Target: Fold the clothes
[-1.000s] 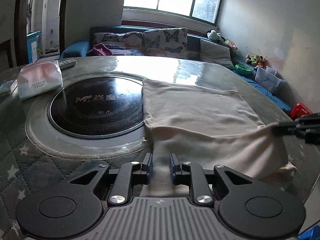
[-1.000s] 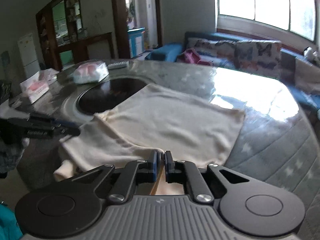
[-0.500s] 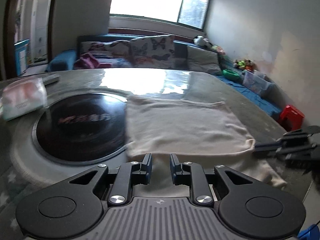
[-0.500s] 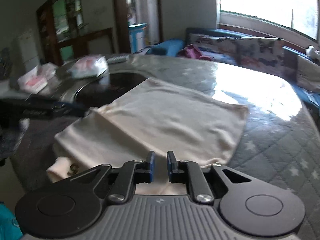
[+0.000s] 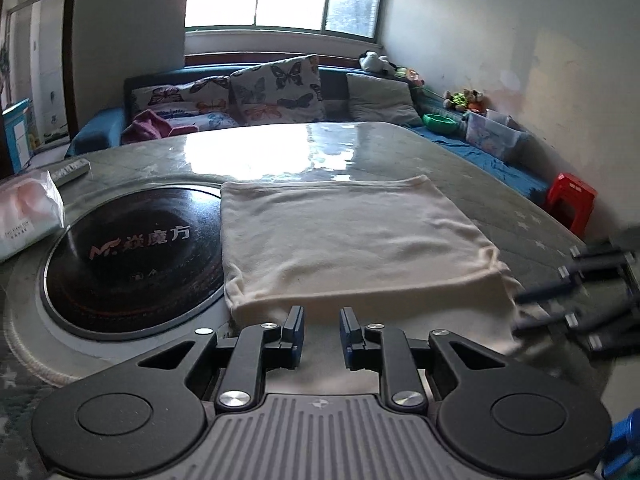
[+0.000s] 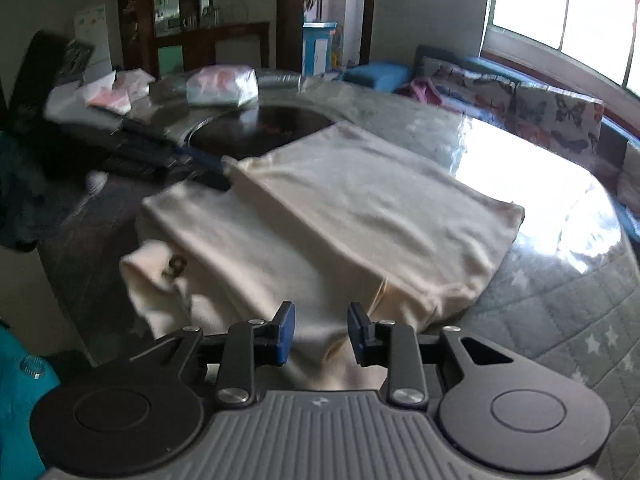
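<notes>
A cream garment [image 5: 344,236] lies folded on the round table, its top layer laid flat over a lower layer that hangs over the near edge. It also shows in the right wrist view [image 6: 340,216]. My left gripper [image 5: 320,330] is open and empty just short of the near fold edge. My right gripper [image 6: 320,328] is open and empty above the hanging lower layer. The right gripper shows blurred at the right of the left wrist view [image 5: 576,300]. The left gripper shows blurred in the right wrist view [image 6: 192,160].
A black induction hob [image 5: 132,256] is set in the table [image 5: 480,176] left of the garment. A tissue pack [image 5: 28,216] and a remote [image 5: 72,170] lie beyond it. A sofa with cushions [image 5: 276,92] and a red stool [image 5: 572,204] stand behind.
Both grippers held the garment's near edge a second ago, carried it forward, laid it down and opened. Both have since drawn back a little from the fold.
</notes>
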Demonstrator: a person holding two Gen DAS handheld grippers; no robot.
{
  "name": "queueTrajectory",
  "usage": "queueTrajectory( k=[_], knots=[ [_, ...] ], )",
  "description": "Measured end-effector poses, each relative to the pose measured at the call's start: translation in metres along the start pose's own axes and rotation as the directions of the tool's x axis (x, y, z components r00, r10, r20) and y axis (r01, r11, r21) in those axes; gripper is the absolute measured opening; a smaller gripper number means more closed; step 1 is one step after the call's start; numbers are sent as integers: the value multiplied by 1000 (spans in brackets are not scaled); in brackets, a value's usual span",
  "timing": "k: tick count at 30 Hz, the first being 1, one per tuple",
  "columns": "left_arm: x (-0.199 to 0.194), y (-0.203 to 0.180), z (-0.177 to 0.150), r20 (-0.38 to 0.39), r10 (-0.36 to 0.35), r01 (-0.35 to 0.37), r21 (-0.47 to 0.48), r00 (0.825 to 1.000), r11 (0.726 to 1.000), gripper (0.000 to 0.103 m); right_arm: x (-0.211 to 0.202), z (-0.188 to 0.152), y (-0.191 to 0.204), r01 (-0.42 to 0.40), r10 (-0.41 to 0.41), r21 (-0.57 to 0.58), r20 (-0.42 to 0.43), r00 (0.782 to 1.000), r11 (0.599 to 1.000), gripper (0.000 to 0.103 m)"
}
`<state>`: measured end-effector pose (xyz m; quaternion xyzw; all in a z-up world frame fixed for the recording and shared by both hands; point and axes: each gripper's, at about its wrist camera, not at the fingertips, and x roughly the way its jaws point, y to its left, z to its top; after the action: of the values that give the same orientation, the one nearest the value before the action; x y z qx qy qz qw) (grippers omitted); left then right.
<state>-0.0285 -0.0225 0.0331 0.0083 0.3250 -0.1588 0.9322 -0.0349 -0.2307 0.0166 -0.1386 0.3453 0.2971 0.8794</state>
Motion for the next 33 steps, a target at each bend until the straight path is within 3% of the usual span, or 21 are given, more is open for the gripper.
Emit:
queueTrajectory(
  k=[5,12,17,26,28,30,33],
  knots=[
    [-30,-8,-16,0,-6,6,108,1000,994,28,11,12,-9,8,-9,14,47,999,1000,28],
    [-57,-19,-42,-25,-25,31,274,999,961,38,23,7,-13,13,-13,0,-9,1000,1000,28],
    [-48,-35,-56,-50,-45,60,368,998,928,39,8,-2,2,-15,14,-47,-20,1000,999,29],
    [-32,-52,-64,1,-68,59,474,998,879,39,-11,-10,7,3,-6,-70,-36,999,998,29],
    [-29,-54,-65,10,-74,59,494,997,867,39,-14,-11,7,6,-10,-79,-44,999,997,31],
    [-28,-56,-67,15,-88,68,507,996,859,39,-16,-12,7,8,-13,-89,-53,999,996,41],
    [-25,-58,-67,22,-106,79,517,994,852,39,-20,-14,9,1,-9,-120,-68,998,993,42]
  ],
)
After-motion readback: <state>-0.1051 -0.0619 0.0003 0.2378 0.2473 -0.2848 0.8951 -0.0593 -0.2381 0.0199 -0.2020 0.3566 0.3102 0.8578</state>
